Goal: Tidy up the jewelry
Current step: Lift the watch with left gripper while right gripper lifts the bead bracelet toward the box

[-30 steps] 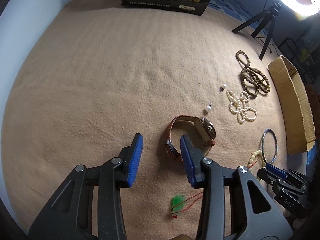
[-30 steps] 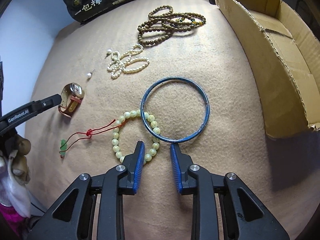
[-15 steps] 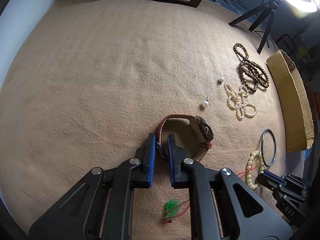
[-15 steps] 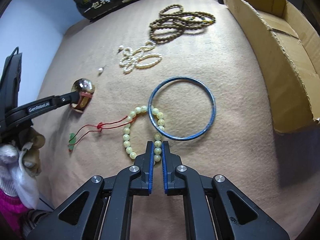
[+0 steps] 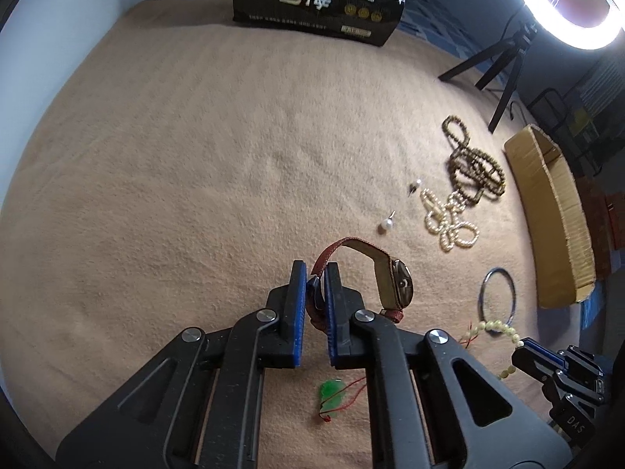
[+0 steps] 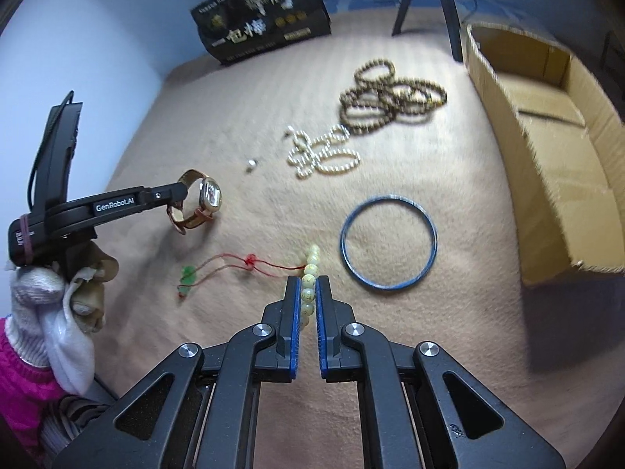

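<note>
The left gripper (image 5: 315, 273) is clenched on the strap of the watch (image 5: 390, 279), whose face hangs just right of its fingers. The right gripper (image 6: 308, 285) is clenched on the pale bead bracelet (image 6: 309, 273), which runs up between its pads; a red cord (image 6: 250, 262) trails left from the beads to a green pendant (image 6: 188, 273). Just ahead and right of the right gripper lies the blue bangle (image 6: 429, 234) on the tan blanket (image 5: 175, 176). Farther ahead lie the pearls (image 6: 324, 152) and brown beads (image 6: 390, 97); the cardboard box (image 6: 547, 148) stands to the far right.
</note>
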